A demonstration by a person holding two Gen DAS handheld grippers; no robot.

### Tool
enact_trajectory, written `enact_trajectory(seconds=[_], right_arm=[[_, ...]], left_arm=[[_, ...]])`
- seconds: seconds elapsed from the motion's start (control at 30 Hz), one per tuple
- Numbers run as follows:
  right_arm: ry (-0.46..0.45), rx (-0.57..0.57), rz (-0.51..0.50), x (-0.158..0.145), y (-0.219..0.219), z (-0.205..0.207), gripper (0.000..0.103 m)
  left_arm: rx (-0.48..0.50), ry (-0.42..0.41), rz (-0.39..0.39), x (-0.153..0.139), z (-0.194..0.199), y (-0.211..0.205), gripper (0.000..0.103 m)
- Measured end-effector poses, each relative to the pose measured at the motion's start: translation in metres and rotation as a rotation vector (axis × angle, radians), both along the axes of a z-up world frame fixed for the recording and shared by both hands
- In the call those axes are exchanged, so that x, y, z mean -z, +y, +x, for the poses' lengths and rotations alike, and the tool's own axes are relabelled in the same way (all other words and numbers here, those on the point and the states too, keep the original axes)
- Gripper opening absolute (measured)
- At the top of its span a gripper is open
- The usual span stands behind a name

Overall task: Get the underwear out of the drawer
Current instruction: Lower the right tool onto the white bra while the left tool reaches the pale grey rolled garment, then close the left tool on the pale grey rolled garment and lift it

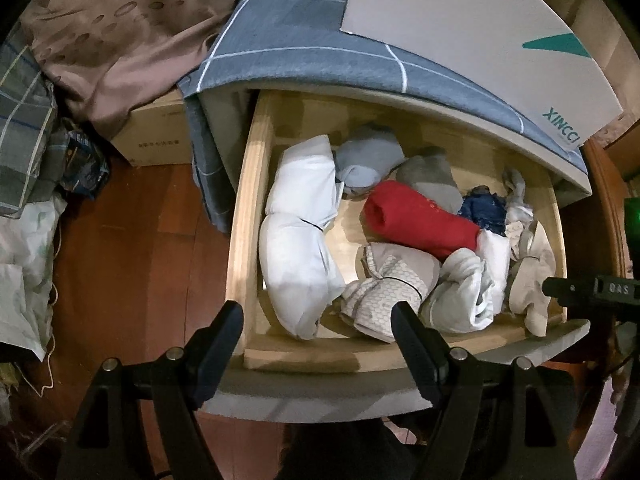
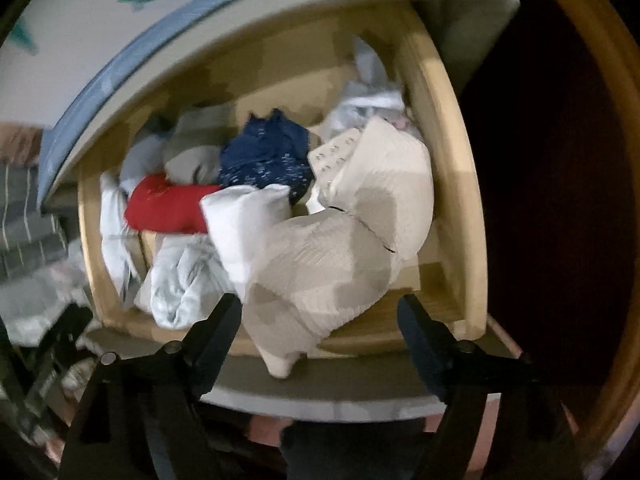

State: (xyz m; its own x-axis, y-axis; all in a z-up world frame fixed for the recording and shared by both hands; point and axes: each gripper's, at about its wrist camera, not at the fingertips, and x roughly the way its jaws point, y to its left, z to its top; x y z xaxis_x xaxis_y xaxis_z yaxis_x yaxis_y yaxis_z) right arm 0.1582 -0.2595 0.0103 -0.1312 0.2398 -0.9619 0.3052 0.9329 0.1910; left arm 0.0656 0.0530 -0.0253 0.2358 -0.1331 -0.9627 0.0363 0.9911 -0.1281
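An open wooden drawer (image 1: 240, 216) holds several folded garments: a white bundle (image 1: 298, 236), a red roll (image 1: 416, 220), a navy piece (image 1: 482, 208), a patterned white piece (image 1: 384, 284) and a beige piece (image 1: 532, 276). My left gripper (image 1: 318, 316) is open and empty, above the drawer's front edge near the white bundle. In the right wrist view the drawer (image 2: 464, 184) is blurred; the beige piece (image 2: 340, 248) hangs over its front edge, with the red roll (image 2: 164, 204) and navy piece (image 2: 264, 160) behind. My right gripper (image 2: 320, 308) is open, just in front of the beige piece.
A grey checked cloth (image 1: 304, 60) and a white box (image 1: 480, 40) lie on top of the cabinet. A cardboard box (image 1: 156, 136), bedding (image 1: 112, 40) and bags (image 1: 24, 248) stand left on the wooden floor (image 1: 140, 264). A dark wooden frame (image 2: 616, 200) is at right.
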Motion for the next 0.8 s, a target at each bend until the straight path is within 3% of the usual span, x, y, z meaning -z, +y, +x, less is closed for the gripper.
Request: enact_trajectory(seconds=[0.23,0.43,0.6,0.8], right_arm=[[0.023,0.147,-0.012,0.018,-0.014,0.008,0.080],[0.039,0.170,-0.045,0.036,-0.017,0.014,0.081],[0.017,0.117,-0.101,0.045,-0.015,0.015,0.069],[-0.042,-0.023,-0.199,0.050,-0.008,0.008,0.066]], left_arm=[[-0.001,0.001,-0.001,0.006,0.004,0.000,0.078],[-0.008,0.013,-0.003,0.012,0.011,0.002,0.078],[-0.015,0.023,-0.027,0.015,0.017,0.002,0.078],[-0.021,0.043,-0.052,0.020,0.024,-0.001,0.078]])
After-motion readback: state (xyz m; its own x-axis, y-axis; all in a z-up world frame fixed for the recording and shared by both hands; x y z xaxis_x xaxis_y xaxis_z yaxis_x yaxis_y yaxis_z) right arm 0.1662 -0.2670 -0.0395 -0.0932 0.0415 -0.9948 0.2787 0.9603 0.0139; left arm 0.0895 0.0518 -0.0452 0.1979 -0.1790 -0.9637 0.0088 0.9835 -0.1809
